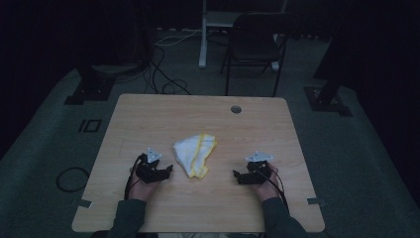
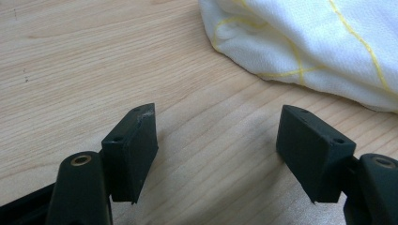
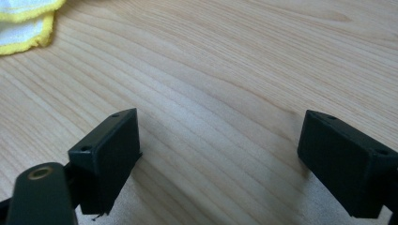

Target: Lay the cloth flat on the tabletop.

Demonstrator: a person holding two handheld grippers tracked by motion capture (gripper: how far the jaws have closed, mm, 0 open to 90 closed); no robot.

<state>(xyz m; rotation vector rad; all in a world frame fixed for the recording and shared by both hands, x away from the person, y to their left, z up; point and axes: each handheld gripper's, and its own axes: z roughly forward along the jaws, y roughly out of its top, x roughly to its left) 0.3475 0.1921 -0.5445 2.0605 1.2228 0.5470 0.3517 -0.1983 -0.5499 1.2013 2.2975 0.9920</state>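
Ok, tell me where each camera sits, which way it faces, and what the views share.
High view: above the person's side, facing forward and down on the table; forearms, hands, left tool and right tool.
Left gripper view: on the left tool, looking along its open jaws toward the cloth.
Right gripper view: on the right tool, open jaws over bare wood, cloth corner upper left.
Shared: cloth and table.

— Where were the person's arms?
— Both forearms entered from the bottom edge of the high view, sleeved, angled slightly inward.
— And the grippers?
— The left gripper sat lower left of centre, the right gripper lower right of centre, tips facing each other. Both had their jaws spread wide, gripping nothing.
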